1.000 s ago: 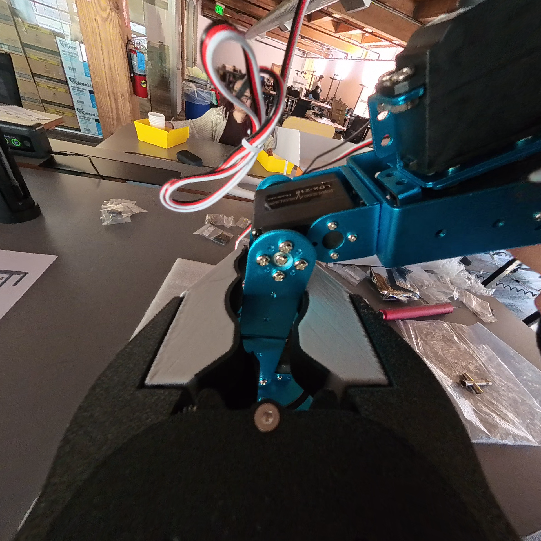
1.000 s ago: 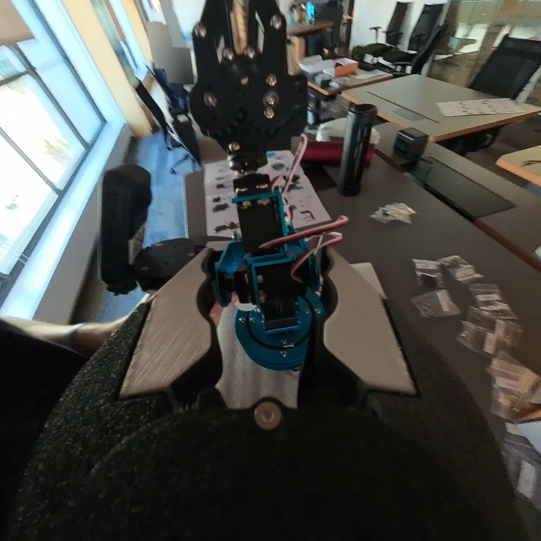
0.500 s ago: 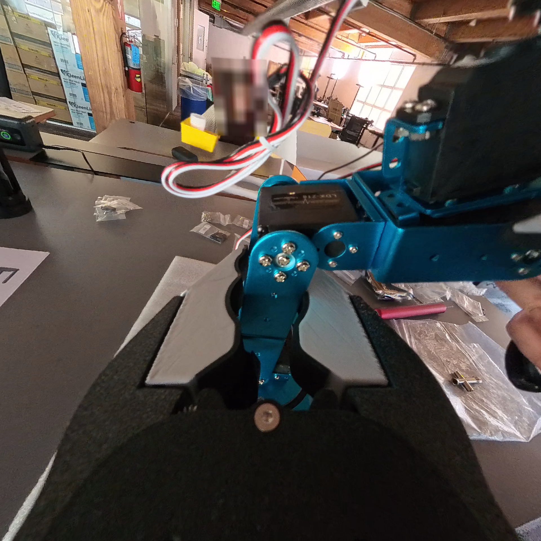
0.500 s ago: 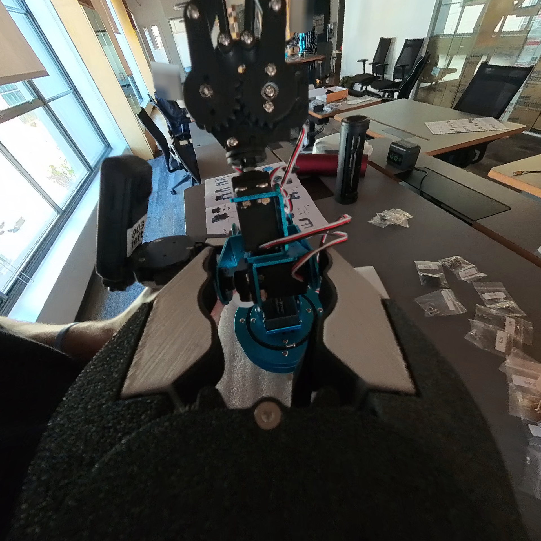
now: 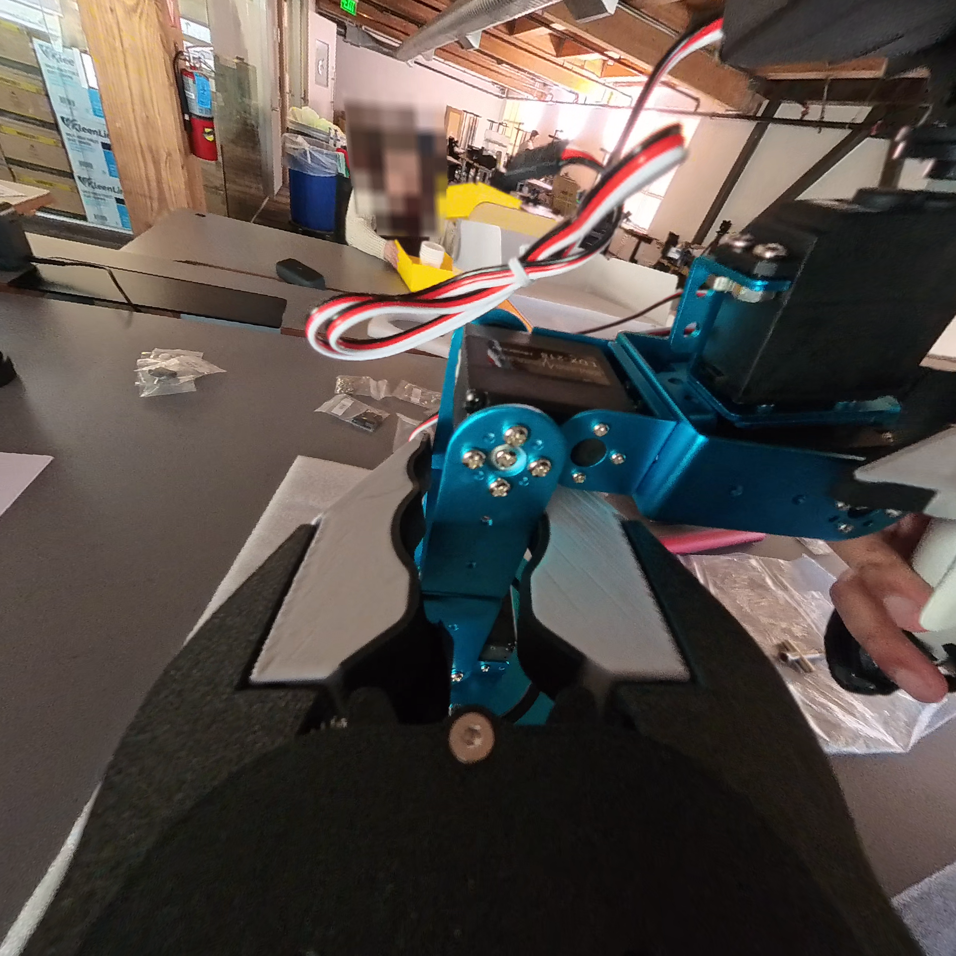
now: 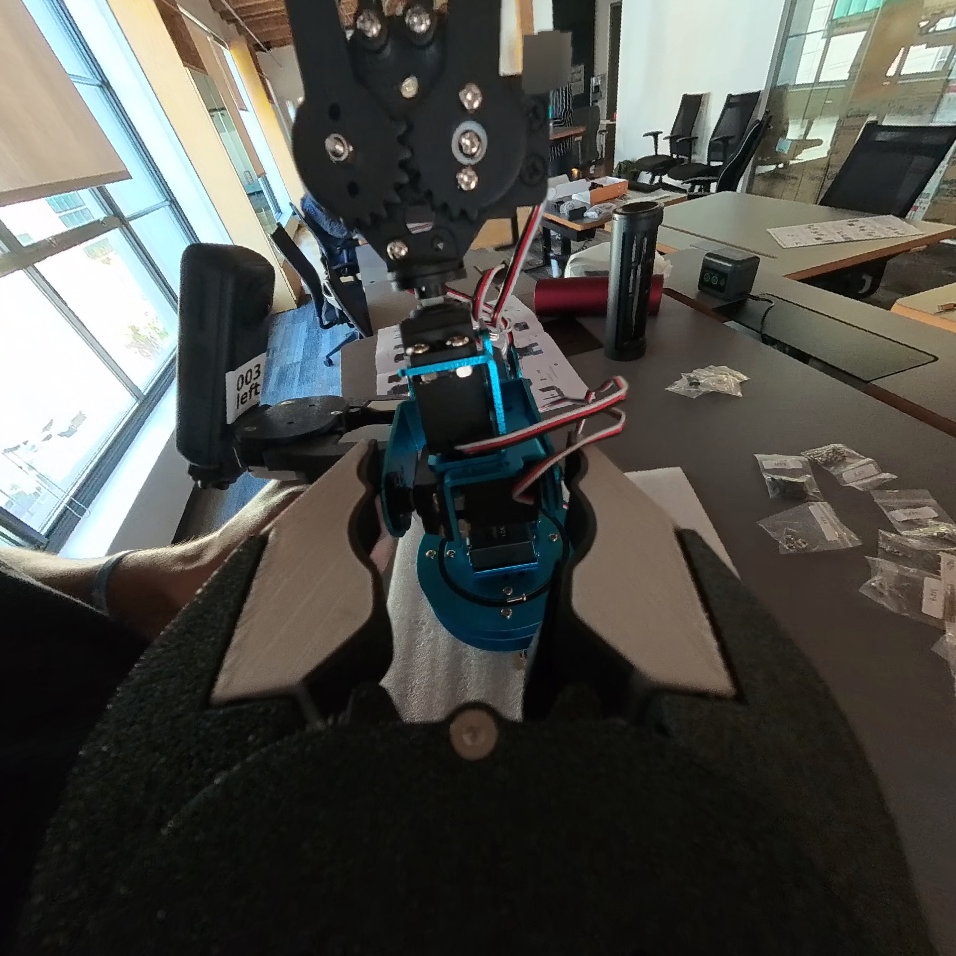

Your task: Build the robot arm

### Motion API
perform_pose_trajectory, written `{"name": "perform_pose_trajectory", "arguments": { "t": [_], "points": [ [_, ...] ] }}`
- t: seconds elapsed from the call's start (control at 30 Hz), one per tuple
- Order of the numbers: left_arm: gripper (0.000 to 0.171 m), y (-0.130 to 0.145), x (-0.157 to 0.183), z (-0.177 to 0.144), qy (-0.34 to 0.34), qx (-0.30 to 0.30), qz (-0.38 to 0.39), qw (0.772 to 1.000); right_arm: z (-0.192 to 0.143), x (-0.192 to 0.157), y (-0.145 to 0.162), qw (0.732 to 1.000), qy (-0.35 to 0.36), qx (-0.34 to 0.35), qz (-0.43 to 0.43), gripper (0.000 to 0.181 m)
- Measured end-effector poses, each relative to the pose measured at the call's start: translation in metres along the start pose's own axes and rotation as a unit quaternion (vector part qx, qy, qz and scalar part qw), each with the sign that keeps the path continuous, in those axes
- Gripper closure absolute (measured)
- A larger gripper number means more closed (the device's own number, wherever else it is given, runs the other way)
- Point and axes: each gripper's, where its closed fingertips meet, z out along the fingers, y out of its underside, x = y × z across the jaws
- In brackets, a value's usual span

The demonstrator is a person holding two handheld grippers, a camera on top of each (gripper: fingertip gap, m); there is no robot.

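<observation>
Now one small blue arm (image 6: 465, 496) with black servos, a black geared claw (image 6: 414, 129) and red-white-black wires (image 5: 465, 305) stands on white foam (image 5: 289, 496) on the grey table (image 5: 129, 465). Both grippers clench it: the left gripper (image 5: 478, 522) its lower bracket, the right gripper (image 6: 473, 496) its body above the round base. About ten clear bags (image 6: 807, 522) lie nearby.

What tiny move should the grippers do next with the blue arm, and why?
Probably lower it gently without letting go. The left gripper and right gripper are both shut on the arm. Its base sits at the foam, contact unclear, and the black claw towers above, so releasing first looks tippy.
</observation>
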Motion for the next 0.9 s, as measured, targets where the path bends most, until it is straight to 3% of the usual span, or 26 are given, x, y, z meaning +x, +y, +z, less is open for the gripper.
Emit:
{"name": "perform_pose_trajectory", "arguments": {
  "t": [0.27,0.6,0.7,0.9],
  "points": [
    [0.122,0.008,0.001,-0.005,0.010,-0.015,-0.010,1.000,-0.020,0.003,-0.003,0.999,0.030,0.016,0.014,0.108],
    [0.121,0.003,0.005,-0.017,0.039,-0.015,0.009,0.999,-0.037,0.002,-0.002,0.997,0.057,0.029,0.031,0.109],
    [0.119,0.001,0.007,-0.022,0.064,-0.016,-0.001,0.998,-0.050,-0.006,-0.002,0.997,0.035,0.038,0.054,0.110],
    [0.119,-0.002,0.008,-0.045,0.146,-0.024,-0.001,0.989,-0.083,0.005,0.011,0.988,0.120,0.035,0.089,0.115]
  ]
}}
